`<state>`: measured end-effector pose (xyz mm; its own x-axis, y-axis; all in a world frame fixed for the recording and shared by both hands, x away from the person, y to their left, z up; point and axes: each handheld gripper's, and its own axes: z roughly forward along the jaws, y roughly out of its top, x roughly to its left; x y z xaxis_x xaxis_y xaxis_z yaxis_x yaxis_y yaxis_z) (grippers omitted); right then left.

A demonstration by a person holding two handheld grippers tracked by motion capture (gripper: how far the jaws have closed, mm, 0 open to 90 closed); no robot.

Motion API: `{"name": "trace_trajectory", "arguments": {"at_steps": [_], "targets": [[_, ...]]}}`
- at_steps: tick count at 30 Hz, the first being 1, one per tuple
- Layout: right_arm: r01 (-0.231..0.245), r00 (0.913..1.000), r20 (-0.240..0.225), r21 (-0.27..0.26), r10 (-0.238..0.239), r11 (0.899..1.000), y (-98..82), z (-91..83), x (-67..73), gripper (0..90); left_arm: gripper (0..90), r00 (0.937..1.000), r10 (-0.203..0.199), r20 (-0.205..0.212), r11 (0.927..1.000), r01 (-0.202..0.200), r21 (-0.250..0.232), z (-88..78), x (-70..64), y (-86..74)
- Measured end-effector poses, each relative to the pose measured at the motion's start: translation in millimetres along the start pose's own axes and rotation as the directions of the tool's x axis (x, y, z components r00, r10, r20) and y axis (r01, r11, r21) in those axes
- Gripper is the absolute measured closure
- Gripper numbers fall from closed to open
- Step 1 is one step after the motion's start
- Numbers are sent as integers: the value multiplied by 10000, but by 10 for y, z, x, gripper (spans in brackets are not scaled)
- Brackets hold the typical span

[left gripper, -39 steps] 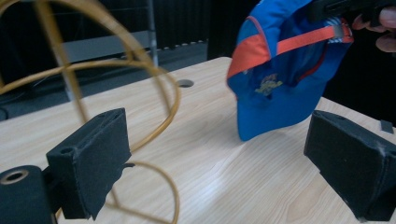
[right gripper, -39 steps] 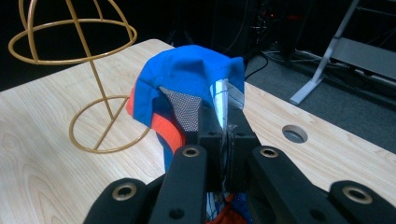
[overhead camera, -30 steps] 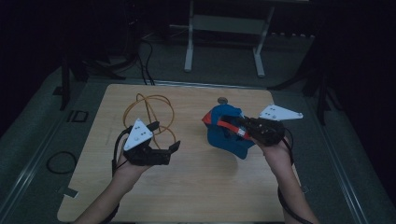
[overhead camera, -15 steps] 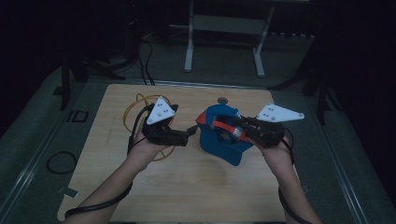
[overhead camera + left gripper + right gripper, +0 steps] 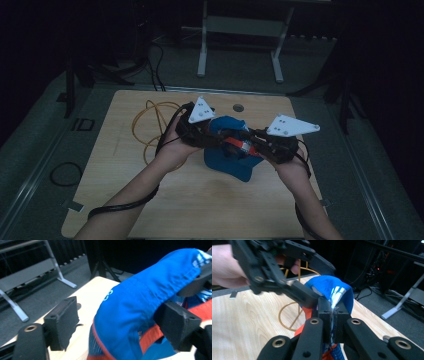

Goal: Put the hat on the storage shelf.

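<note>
- Wooden table: you are working over its pale top, with dark floor lying all around it.
- Blue fabric garment with orange trim: you are holding it up over the middle of the table, between your two grippers; a white mark is showing on the blue cloth in the left gripper view.
- Right gripper: you are keeping its jaws pressed together on a fold of the blue fabric garment; in the right gripper view the cloth is sitting pinched between the two black pads, with white stripes showing at the pinch.
- Left gripper: you are holding it with jaws spread wide; in the left gripper view the blue cloth is lying between the two jaws, nearer the right-hand one, and the left-hand jaw is standing clear of it.
- Left hand and right hand: they are coming in from the near edge, one behind each gripper.
- Yellow looped cable: it is lying coiled on the table on your left side, behind the left gripper.
- Small round hole: it is showing in the tabletop near the far edge, beyond the garment.
- Grey metal stand: it is standing on the floor beyond the table.
</note>
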<state>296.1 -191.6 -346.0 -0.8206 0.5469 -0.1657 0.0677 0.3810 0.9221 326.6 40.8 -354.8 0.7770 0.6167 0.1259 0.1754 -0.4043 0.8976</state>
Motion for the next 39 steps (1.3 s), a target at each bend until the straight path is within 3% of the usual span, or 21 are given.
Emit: {"name": "trace_trajectory", "arguments": {"at_steps": [3,6,12,19,27,31,35,39], "targets": [[63,10000,-44,-19,-63,10000,11,-7,14,880,288,9996,265,59,9993,-267,273,41,-28,23],[69,9999,-76,8,-68,10000,1,-2,15,880,427,9997,133,204,9991,-141,407,86,-24,26],[13,10000,-57,78,-13,10000,-37,5,-5,880,583,9990,58,447,9969,-93,781,196,-37,0],[-72,9999,-116,91,73,9999,-61,13,-2,879,871,9996,191,-189,9948,-171,999,284,-111,1],[-169,9997,-164,16,170,9999,-104,-23,28,877,900,9964,450,-713,9961,-393,794,263,-163,54],[-437,9987,-280,-113,434,9990,-134,-58,34,859,900,9943,588,-888,9976,-553,422,190,-191,108],[-588,9976,-364,-157,582,9981,-169,-81,60,839,900,9946,687,-778,9974,-668,275,143,-205,157],[-558,9976,-420,-203,549,9982,-184,-111,99,732,900,9926,877,-845,9961,-862,207,119,-221,175]]}}
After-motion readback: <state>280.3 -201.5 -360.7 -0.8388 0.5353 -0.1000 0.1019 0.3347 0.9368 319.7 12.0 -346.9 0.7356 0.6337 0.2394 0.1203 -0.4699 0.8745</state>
